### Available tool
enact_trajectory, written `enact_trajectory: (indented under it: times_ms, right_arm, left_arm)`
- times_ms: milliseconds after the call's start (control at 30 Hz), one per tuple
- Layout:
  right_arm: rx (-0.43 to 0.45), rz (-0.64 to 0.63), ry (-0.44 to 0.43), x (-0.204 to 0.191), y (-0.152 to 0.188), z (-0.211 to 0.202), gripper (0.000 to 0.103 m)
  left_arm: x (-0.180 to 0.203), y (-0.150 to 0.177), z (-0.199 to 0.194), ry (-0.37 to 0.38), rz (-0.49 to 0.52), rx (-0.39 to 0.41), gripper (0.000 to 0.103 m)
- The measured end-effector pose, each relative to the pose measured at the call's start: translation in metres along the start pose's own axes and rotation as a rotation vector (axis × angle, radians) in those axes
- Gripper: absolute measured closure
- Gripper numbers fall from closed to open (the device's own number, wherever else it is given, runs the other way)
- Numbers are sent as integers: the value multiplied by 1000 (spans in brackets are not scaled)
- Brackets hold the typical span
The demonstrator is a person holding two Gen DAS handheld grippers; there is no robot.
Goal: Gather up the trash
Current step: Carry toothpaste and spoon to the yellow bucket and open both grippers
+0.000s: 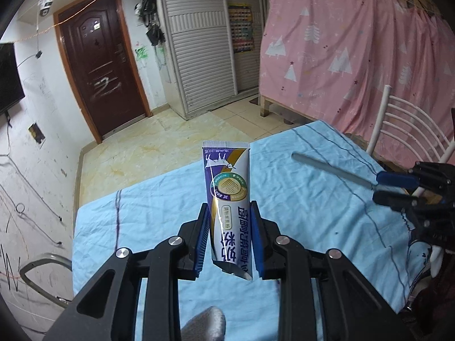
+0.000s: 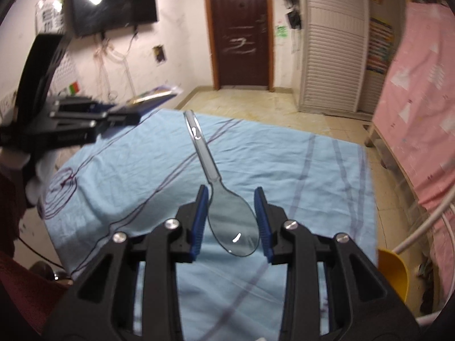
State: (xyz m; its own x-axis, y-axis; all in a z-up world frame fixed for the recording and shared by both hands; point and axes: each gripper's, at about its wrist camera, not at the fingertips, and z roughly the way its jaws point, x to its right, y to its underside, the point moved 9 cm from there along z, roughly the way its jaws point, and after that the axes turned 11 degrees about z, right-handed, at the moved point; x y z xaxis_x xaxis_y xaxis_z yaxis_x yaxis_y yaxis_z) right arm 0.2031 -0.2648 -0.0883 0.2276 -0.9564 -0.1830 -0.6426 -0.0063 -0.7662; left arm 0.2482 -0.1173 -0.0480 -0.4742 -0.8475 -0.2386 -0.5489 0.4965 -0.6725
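Left gripper (image 1: 229, 213) clenched on a purple-and-white sachet (image 1: 226, 187), blue pads pressing its two long edges. Sachet held upright above the worktop (image 1: 298, 204), sealed top edge pointing away toward the far edge, torn lower end hanging between the jaws, printed characters upside down in the left wrist view. Not touching the cloth.

Right gripper (image 2: 230, 218) clamped on a clear plastic spoon (image 2: 227, 216) by its bowl, pads at either side of the bowl, handle running forward and up-left past the fingertips. Spoon lifted clear of the worktop, out over the pale blue cloth (image 2: 284, 170) with its dark stripes. In the left wrist view, same spoon seen from the side at the right edge as a thin grey bar sticking out toward the left from blue pads.

Left gripper visible again in the right wrist view, blurred, at the left edge, sachet poking out flat toward the right. White-gloved hand (image 2: 39, 170) beneath it.

Beyond the worktop: tiled floor (image 1: 159, 147), dark brown door (image 1: 102, 65), white slatted wardrobe (image 1: 199, 42), pink curtain (image 1: 355, 56) printed with white trees. White chair back (image 1: 409, 130) at the right edge of the worktop. Black wall screen (image 2: 113, 0) to the left of the door. Yellow container (image 2: 394, 272) low at the right, beside the worktop.
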Motion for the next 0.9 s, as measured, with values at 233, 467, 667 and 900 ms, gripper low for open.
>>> enact_trajectory:
  times_ms: [233,467,667,900]
  right_arm:
    - [92,162,54,72,2,-37,72]
    - [163,280,109,133,13,-69,72]
    - [205,379,165,185,26,-88,71]
    - [215,466,206,231,45,-91,71]
  left_arm:
    - [65,-25,11,52,82,6,85]
    - [136,-47,26,134,147,6,85]
    - [200,-65,36,223,192,14,85]
    - [263,-78,45,294,238,10,85]
